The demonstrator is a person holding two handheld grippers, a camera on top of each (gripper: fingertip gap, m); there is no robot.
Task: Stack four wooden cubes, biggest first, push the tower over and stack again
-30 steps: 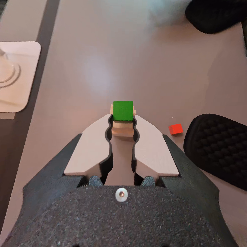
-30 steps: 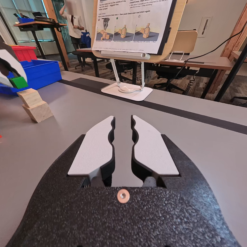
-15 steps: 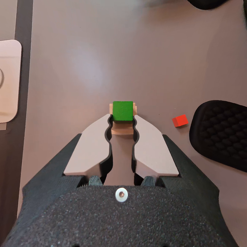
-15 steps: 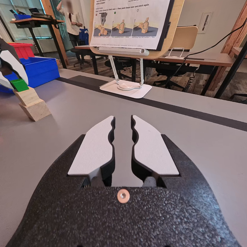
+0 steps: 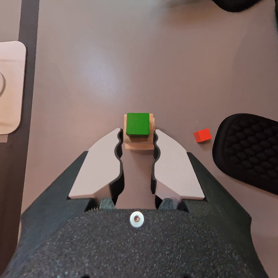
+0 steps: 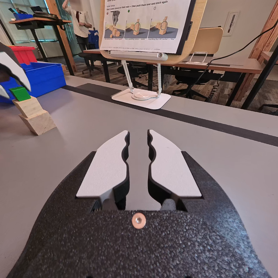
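My left hand-held gripper [image 5: 137,132] is open around the green cube [image 5: 137,123]; I'd lift straight, keeping off the wooden blocks [image 5: 139,142]. Right hand-held gripper [image 6: 138,132] open, empty.

A green cube [image 5: 137,123] tops pale wooden blocks [image 5: 139,144] between the white-fingered black left tool [image 5: 137,132]; a red cube [image 5: 202,135] lies rightward on the grey desk [image 5: 105,60].

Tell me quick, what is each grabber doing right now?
Left gripper: open, fingers apart on either side of the green cube, which sits on the wooden blocks.
Right gripper: open, holding nothing, above the grey table.
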